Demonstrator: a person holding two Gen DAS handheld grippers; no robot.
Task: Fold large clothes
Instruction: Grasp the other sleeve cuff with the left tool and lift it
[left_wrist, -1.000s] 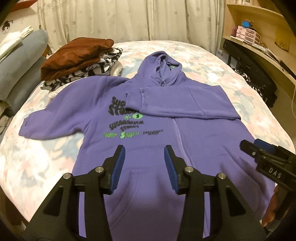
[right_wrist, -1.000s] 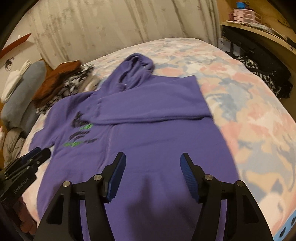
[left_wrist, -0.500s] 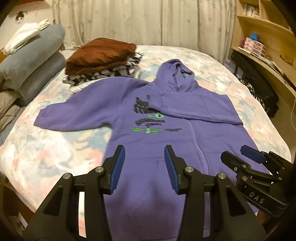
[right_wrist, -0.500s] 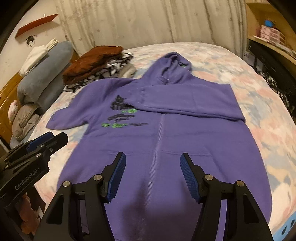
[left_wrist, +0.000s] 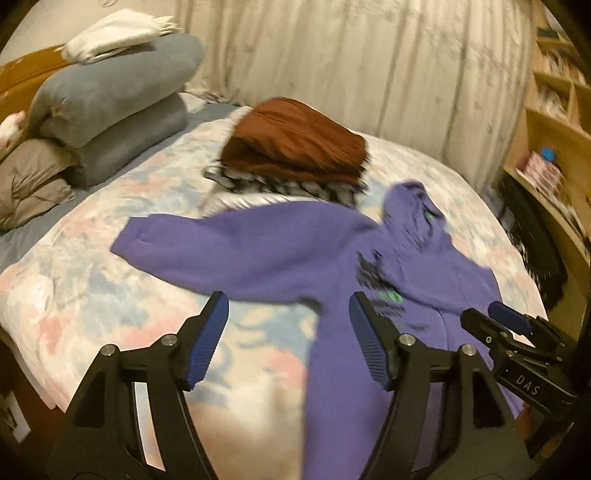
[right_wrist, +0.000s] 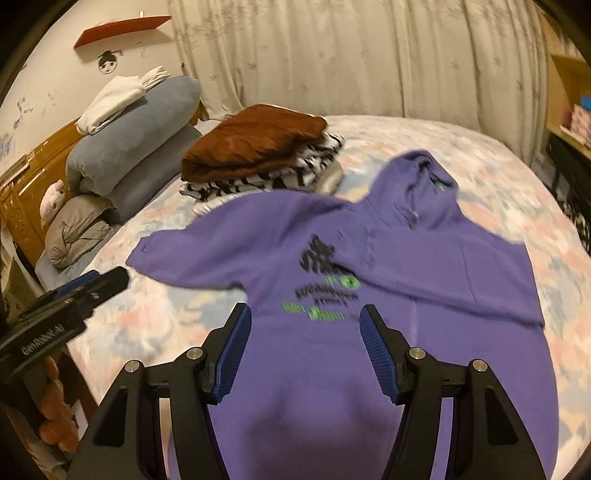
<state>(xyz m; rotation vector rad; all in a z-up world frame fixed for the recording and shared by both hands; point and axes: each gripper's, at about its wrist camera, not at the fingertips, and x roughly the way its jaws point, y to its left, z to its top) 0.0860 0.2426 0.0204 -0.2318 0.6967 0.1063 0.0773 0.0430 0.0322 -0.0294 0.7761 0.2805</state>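
Note:
A purple hoodie (right_wrist: 332, 258) with black and green print lies flat on the bed, hood toward the curtain. Its right sleeve is folded across the chest; its left sleeve (left_wrist: 207, 243) stretches out to the left. My left gripper (left_wrist: 288, 332) hangs above the bed near the hoodie's left side, its jaws opening with nothing between them. My right gripper (right_wrist: 306, 347) hovers over the hoodie's lower front, open and empty. Each gripper shows at the edge of the other's view: the right gripper (left_wrist: 517, 339), the left gripper (right_wrist: 74, 295).
A stack of folded clothes, brown (right_wrist: 255, 144) on top of black-and-white, sits at the far left of the flowered bed (left_wrist: 92, 295). Grey pillows (right_wrist: 136, 147) pile by the headboard. Shelves (left_wrist: 554, 147) line the right wall; a curtain hangs behind.
Both grippers have swung left along the bed's near edge and risen a little. The left gripper's jaws stand wider than before. The hoodie has not moved.

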